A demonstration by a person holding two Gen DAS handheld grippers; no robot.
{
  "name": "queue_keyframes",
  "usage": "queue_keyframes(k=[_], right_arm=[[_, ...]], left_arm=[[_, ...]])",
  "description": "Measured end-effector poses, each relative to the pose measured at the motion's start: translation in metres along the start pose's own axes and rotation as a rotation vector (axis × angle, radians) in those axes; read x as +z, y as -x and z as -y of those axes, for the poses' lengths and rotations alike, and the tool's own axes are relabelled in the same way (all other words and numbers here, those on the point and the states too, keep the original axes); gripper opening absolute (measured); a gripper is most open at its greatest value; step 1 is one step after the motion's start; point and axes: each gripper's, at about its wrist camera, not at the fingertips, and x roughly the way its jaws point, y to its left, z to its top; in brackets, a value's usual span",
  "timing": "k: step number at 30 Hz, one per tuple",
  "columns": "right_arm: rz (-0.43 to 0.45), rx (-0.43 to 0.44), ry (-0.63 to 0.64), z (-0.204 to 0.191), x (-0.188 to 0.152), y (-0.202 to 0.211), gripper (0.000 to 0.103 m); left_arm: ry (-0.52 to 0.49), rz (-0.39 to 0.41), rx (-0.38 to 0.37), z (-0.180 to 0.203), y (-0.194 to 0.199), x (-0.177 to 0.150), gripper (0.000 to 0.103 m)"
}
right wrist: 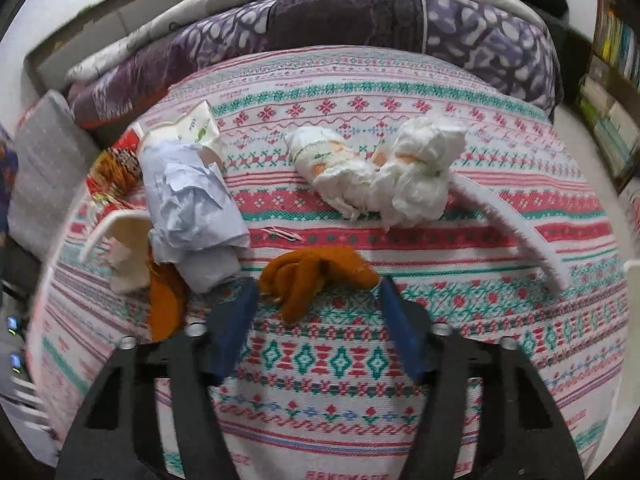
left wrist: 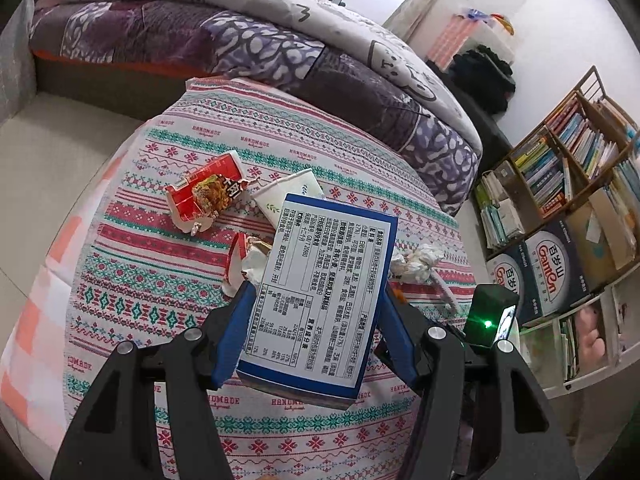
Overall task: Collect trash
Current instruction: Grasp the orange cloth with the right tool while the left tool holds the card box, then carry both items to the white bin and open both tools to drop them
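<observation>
My left gripper (left wrist: 316,296) is shut on a blue and white food box (left wrist: 320,292), holding it above the patterned tablecloth (left wrist: 132,280). Under and behind it lie a red noodle wrapper (left wrist: 206,196), a paper cup (left wrist: 290,194), a torn red and white wrapper (left wrist: 244,256) and crumpled tissue (left wrist: 416,262). My right gripper (right wrist: 316,292) is open just above the cloth, with orange peel (right wrist: 316,272) between its fingertips. Ahead lie crumpled white tissue (right wrist: 380,172), crumpled pale blue paper (right wrist: 196,204) and a white foam strip (right wrist: 516,232).
A paper cup (right wrist: 192,128) and red wrapper (right wrist: 116,164) lie at the far left in the right wrist view, with more orange peel (right wrist: 164,300). A bed with a purple quilt (left wrist: 256,44) stands behind the table. Bookshelves and boxes (left wrist: 560,200) stand to the right.
</observation>
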Motion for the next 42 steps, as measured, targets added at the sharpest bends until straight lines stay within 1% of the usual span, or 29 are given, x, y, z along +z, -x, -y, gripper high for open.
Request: queue_keyframes(k=[1,4,5,13,22,25,28,33,37,42], right_arm=[[-0.021,0.007,-0.001,-0.001,0.0,-0.001,0.013],[0.007,0.021,-0.019,0.001,0.001,0.008,0.011],[0.017,0.026,-0.026,0.002,0.002,0.012,0.008],[0.113,0.067,-0.062,0.009,0.008,0.056,0.007],[0.155,0.076,-0.089,0.026,0.007,0.091,0.006],[0.175,0.084,-0.111,0.035,0.008,0.104,0.006],[0.196,0.086,-0.124,0.043,0.008,0.116,0.006],[0.223,0.085,-0.142,0.056,0.007,0.132,0.006],[0.239,0.077,-0.157,0.068,0.004,0.144,0.006],[0.259,0.058,-0.182,0.088,-0.001,0.159,0.006]], left_arm=[[-0.004,0.0,0.001,0.001,0.0,-0.001,0.06],[-0.016,0.004,0.009,0.005,0.0,-0.002,0.06],[-0.018,0.01,0.013,0.005,0.001,-0.002,0.06],[-0.014,0.042,0.019,0.009,0.009,0.0,0.06],[-0.03,0.042,0.015,0.021,0.008,0.0,0.06],[-0.045,0.048,0.015,0.03,0.007,-0.001,0.06],[-0.076,0.06,0.031,0.043,0.007,-0.003,0.06],[-0.113,0.057,0.043,0.062,0.003,-0.008,0.06],[-0.134,0.053,0.04,0.076,0.001,-0.009,0.06],[-0.166,0.052,0.024,0.103,-0.003,-0.011,0.06]])
